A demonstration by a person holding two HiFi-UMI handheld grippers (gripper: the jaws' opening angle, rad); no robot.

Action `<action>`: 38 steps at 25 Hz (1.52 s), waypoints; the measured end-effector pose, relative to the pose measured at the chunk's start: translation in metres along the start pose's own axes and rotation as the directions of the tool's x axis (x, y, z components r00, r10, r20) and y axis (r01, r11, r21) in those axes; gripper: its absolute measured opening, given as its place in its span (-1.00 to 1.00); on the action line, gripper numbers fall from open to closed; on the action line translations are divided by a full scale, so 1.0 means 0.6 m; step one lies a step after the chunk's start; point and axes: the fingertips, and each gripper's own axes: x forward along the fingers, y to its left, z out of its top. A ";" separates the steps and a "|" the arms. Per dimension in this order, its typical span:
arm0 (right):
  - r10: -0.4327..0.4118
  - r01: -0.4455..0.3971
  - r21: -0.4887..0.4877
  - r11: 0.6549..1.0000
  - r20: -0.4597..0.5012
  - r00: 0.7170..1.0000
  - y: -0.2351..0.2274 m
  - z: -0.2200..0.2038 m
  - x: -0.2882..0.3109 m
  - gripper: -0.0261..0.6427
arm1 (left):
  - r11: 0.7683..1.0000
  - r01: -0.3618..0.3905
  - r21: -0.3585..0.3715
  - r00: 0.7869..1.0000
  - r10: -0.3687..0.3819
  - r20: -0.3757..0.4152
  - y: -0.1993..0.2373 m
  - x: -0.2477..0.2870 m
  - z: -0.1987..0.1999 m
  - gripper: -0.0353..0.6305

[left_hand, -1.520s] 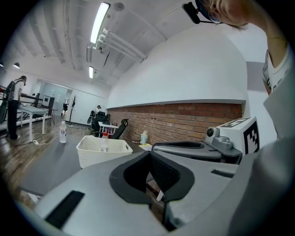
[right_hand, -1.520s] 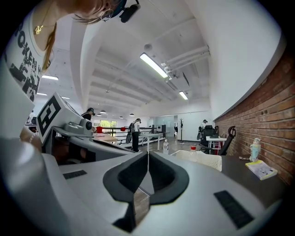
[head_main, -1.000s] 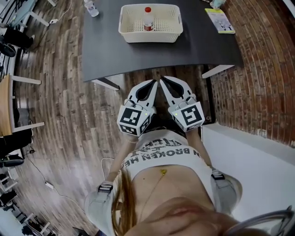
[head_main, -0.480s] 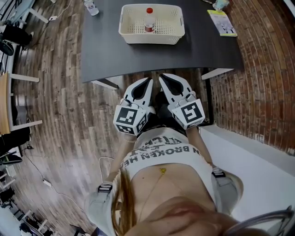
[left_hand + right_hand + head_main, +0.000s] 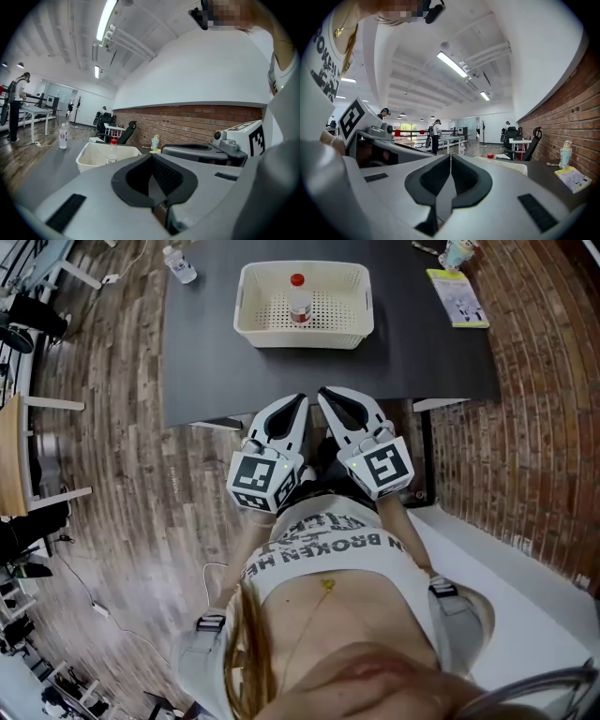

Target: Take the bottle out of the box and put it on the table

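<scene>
**Bottle not yet touched, both grippers empty**

The dark table [image 5: 412,343] fills the space ahead of the person. The cream slotted box [image 5: 305,334] sits on it, well back from the near edge. Both tools hang close to the person's body, at about that edge. The left gripper [image 5: 296,407] and the right gripper [image 5: 330,401] are side by side, each with its jaws pressed together and nothing between them. The red-capped bottle [image 5: 298,298] stands upright inside the box, well apart from either gripper. By my reckoning the job has barely begun. Reaching in, opening a pair of jaws, gripping, lifting out and setting the bottle on bare tabletop are all left. A second bottle [image 5: 178,265] stands by the table's far left corner.
</scene>
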 end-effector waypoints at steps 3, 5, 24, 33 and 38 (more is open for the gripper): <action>0.017 -0.017 0.004 1.000 0.005 1.000 -0.030 0.003 0.021 -0.89 | 1.000 -0.005 -0.001 1.000 0.005 -0.004 0.011 0.034 0.010 -0.89; 0.030 -0.030 0.002 1.000 0.007 1.000 -0.047 0.007 0.035 -0.89 | 1.000 -0.011 0.001 1.000 0.011 -0.004 0.019 0.054 0.018 -0.89; 0.140 -0.140 -0.001 0.990 -0.006 0.990 -0.167 0.017 0.116 -0.89 | 0.993 -0.112 -0.025 0.994 0.112 -0.010 0.072 0.178 0.051 -0.89; 0.168 -0.168 -0.007 0.986 -0.014 0.986 -0.215 0.016 0.133 -0.89 | 0.988 -0.157 -0.003 0.987 0.157 -0.013 0.087 0.222 0.059 -0.89; 0.187 -0.188 -0.011 0.982 -0.017 0.982 -0.238 0.013 0.140 -0.89 | 0.986 -0.164 -0.012 0.986 0.164 -0.004 0.092 0.246 0.065 -0.89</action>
